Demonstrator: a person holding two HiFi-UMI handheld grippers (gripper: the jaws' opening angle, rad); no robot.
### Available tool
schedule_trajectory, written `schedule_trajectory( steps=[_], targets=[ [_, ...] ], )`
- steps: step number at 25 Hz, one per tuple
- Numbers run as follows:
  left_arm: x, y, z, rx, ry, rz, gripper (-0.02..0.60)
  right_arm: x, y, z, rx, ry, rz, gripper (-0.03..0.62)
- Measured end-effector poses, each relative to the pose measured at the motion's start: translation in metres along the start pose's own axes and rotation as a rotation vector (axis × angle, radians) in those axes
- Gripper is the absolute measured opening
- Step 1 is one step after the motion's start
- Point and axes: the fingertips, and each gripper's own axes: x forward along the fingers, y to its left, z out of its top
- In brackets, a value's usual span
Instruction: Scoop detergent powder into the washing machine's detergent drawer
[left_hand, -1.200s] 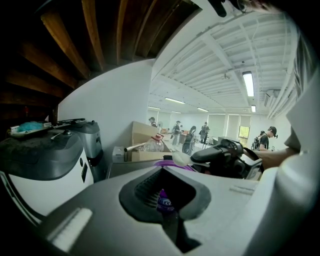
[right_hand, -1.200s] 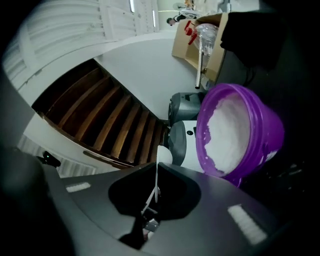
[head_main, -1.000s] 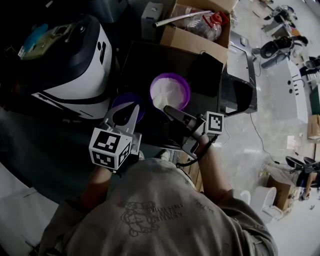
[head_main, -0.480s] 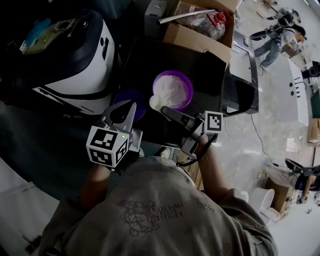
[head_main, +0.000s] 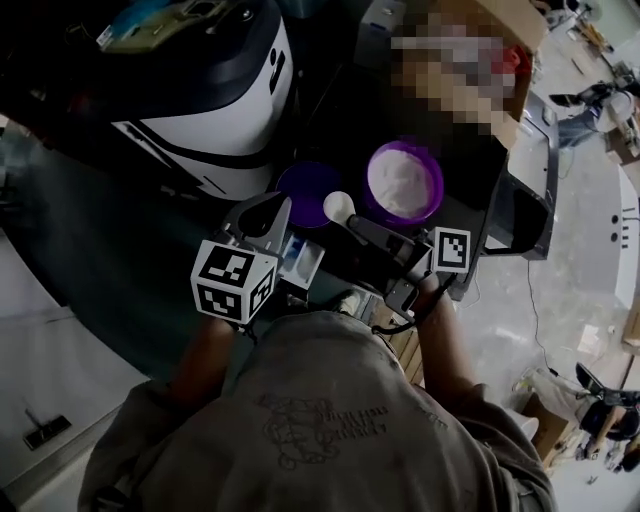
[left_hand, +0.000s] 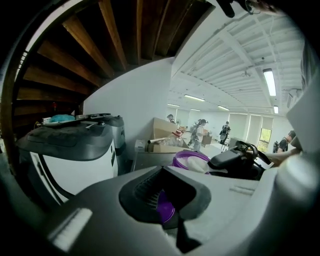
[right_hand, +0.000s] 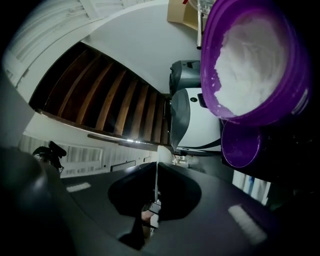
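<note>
While the right gripper (head_main: 357, 226) (right_hand: 156, 163) has its fingers clenched on the thin handle of a spoon (head_main: 339, 206) (right_hand: 163, 152), the spoon's round head carries a heap of white powder and hangs over the gap between a lid (head_main: 303, 188) (right_hand: 240, 146) and a bowl (head_main: 440, 186) (right_hand: 261, 113). That bowl is purple, sits on the dark counter (head_main: 340, 128) and is filled almost to the rim with powder (head_main: 402, 178) (right_hand: 249, 60). The lid, also purple, lies just beside it on the washer's side. In the right gripper view the handle shows edge-on as a pale line running up from between the fingers to the spoon's head.

The left gripper (head_main: 272, 207) (left_hand: 163, 169) has its fingers pressed together with nothing between them; through the hollow behind their tips a patch of the lid shows. It hangs near the lid, its marker cube toward the person.

The drawer (head_main: 300, 262) is pulled open just below the lid, a pale blue-white compartment partly hidden by the left gripper. The spoon is near it but not above it. The washer (head_main: 215, 120) (left_hand: 65, 155) (right_hand: 200, 125), white with a dark top, stands to the left of the counter
</note>
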Motion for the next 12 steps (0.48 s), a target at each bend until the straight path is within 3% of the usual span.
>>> schedule_trajectory(
  steps=[12],
  targets=[
    [-0.043,0.030,-0.030,-0.053,0.042,0.125,0.000,0.027,-0.026,-0.046,0.008,0.193,0.021,0.035]
  ],
)
